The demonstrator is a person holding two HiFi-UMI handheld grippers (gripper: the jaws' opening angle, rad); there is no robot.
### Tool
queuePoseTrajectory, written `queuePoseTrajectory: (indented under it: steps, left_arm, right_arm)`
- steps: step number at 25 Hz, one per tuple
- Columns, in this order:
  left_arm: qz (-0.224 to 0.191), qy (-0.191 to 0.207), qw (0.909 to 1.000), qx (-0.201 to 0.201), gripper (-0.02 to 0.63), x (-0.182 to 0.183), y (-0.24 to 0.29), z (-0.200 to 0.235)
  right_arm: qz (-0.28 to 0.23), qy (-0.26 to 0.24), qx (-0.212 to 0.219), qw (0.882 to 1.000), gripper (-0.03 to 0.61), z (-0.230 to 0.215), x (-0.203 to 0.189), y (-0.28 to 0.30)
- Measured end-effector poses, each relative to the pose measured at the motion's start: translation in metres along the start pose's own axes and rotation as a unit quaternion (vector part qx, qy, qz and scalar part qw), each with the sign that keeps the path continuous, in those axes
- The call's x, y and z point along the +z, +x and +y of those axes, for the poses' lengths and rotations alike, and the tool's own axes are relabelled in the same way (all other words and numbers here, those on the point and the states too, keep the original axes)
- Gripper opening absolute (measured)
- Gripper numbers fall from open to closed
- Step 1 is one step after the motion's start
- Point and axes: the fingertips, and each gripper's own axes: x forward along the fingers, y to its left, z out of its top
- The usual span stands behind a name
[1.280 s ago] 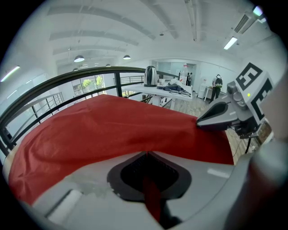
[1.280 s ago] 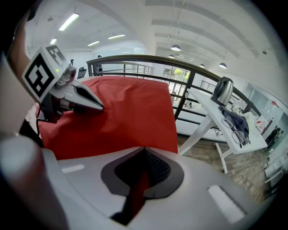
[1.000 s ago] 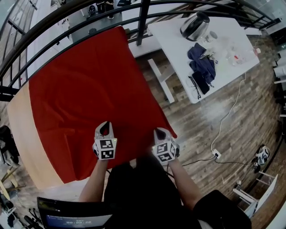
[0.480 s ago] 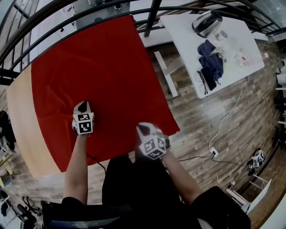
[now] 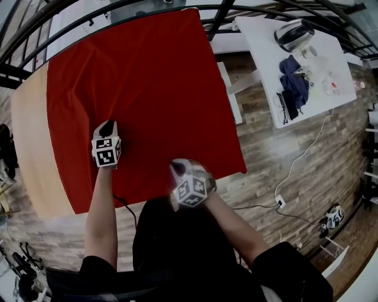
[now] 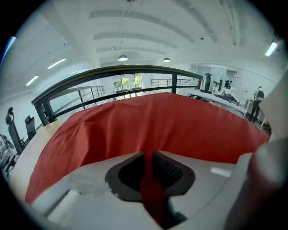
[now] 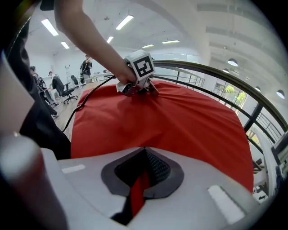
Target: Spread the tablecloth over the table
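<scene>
Tablecloth (image 5: 147, 88), red: lying across most of the table (image 5: 28, 135) and filling the centre and upper left of the head view. Its lower right corner is showing against the wooden floor (image 5: 277, 177), and a bare wooden strip of table is showing along the left. Left gripper (image 5: 107, 127): resting on the cloth at centre left, its jaws having just been opening and now standing slightly apart. A red fold is running up between them without being pinched. Right gripper (image 5: 179, 169): sitting at the cloth's near edge at lower centre, its jaws clenching a thin red fold. Railing (image 5: 217, 16), dark: curving along the top of the frame behind the table. White table (image 5: 263, 56): standing at upper right, carrying a kettle (image 5: 293, 34) and a dark garment (image 5: 295, 85). Cable (image 5: 304, 156): trailing over the floor at right.
</scene>
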Motion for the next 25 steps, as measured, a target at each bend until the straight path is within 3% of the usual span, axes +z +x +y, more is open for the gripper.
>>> queuePoseTrajectory:
  steps: [11,17,25]
  left_arm:
    - [0.001,-0.077,0.9956,0.054,0.072,-0.044,-0.032,0.112]
    - [0.002,-0.097,0.9927,0.072,0.081,-0.066,-0.055,0.165]
    - [0.003,-0.109,0.9915,0.07,0.078,-0.105,-0.087,0.246]
  right_arm:
    - [-0.033,-0.071,0.12,0.99,0.006,0.08,0.08,0.057]
    - [-0.036,-0.106,0.15,0.982,0.006,0.103,0.11,0.074]
    - [-0.027,-0.099,0.158,0.982,0.006,0.157,0.16,0.112]
